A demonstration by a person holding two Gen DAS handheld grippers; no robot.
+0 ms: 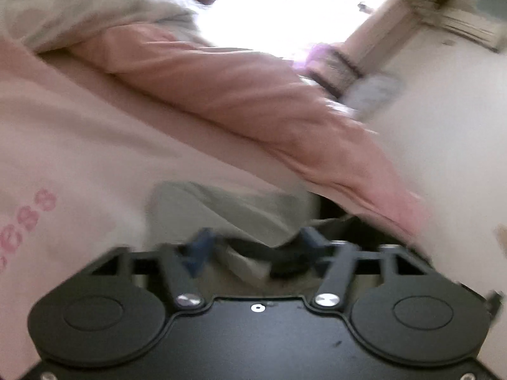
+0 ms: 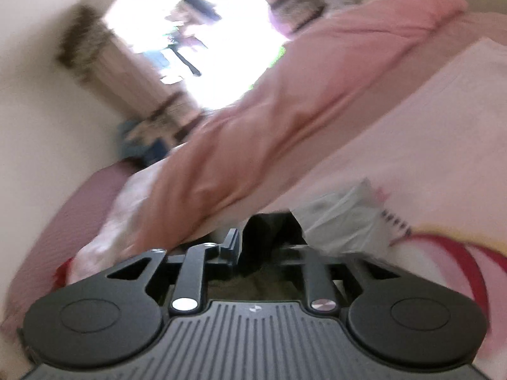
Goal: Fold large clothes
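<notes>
The left gripper (image 1: 253,240) tilts upward, its black body filling the lower frame; its blue-tipped jaws stand well apart with grey cloth lying between them. The right gripper (image 2: 266,237) is rolled sideways and also angled up, its jaws set closer together with cloth draped over them. Both views are motion-blurred.

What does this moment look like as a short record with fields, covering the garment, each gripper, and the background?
garment: pink garment, large, with a long sleeve stretched across the view
print: pink lettering on the pale front, blurred
left gripper: grey fabric and a dark band between the fingers; grip unclear
right gripper: cloth bunched at the fingers; grip unclear
background: bright window, pale wall
image quality: motion blur in both views
</notes>
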